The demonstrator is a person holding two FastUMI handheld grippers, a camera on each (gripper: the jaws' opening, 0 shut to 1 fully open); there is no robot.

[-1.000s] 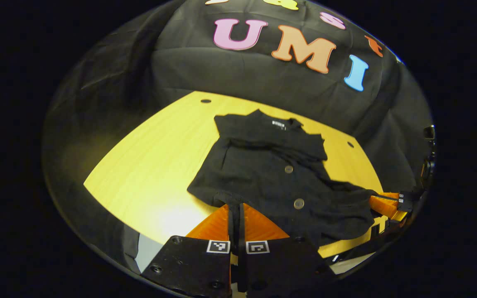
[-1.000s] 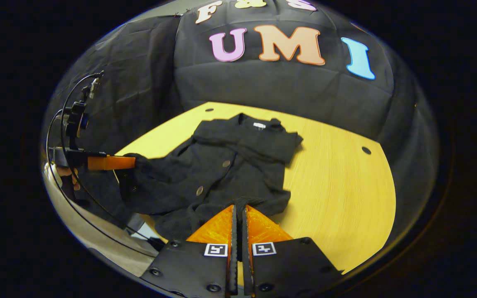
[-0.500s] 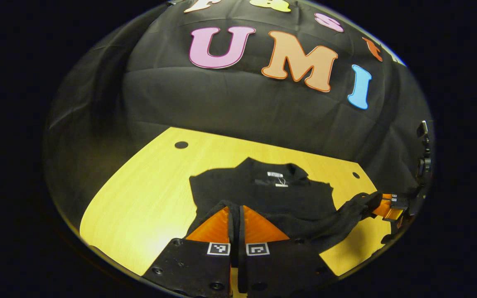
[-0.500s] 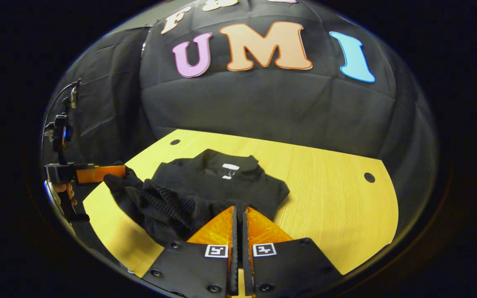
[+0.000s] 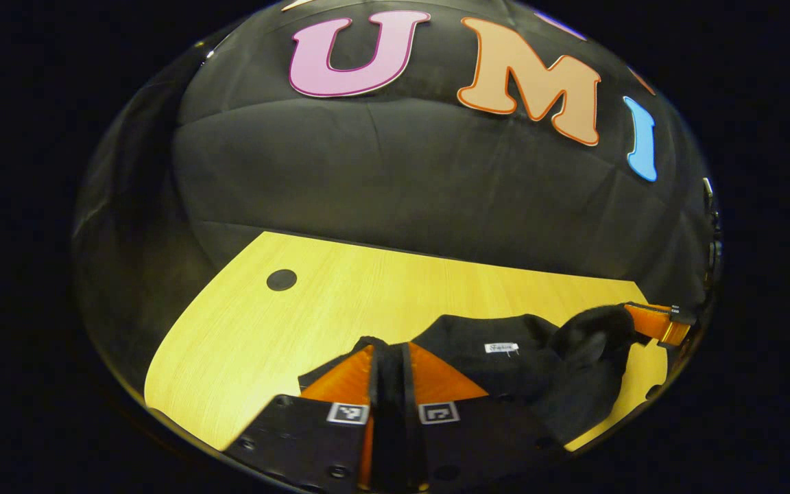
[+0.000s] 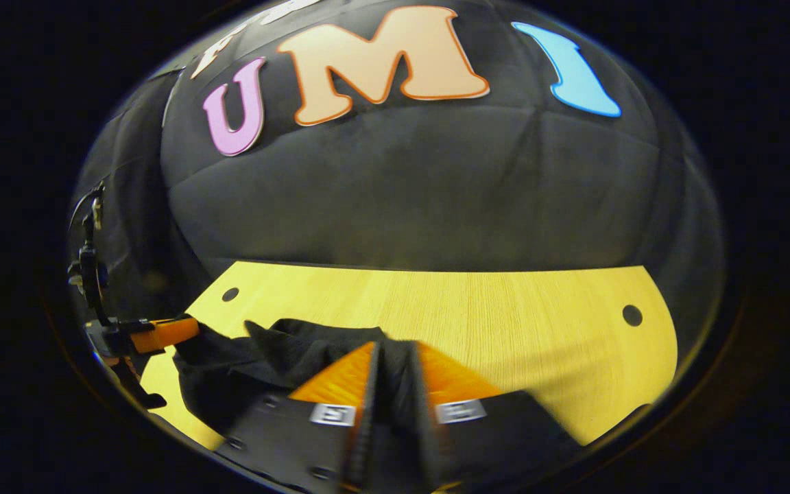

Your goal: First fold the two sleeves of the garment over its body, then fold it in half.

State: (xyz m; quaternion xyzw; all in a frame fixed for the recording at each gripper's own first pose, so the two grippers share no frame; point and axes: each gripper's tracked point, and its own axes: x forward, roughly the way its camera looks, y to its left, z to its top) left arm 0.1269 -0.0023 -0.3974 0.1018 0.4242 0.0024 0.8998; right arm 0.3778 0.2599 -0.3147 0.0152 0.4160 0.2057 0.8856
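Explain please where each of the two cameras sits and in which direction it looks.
Left gripper view: rides on the left gripper, looking across the black garment and yellow table toward the booth wall; its own fingers pinch cloth.
Right gripper view: rides on the right gripper, facing likewise, fingers on cloth.
Shared: garment, table, and each view shows the other gripper far off.

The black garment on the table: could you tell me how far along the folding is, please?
Sleeve folds cannot be confirmed. In hand: the left hand-held gripper and right hand-held gripper each pinch the black garment, carrying its hem over toward the collar label. Left: laying it flat on the table and releasing.
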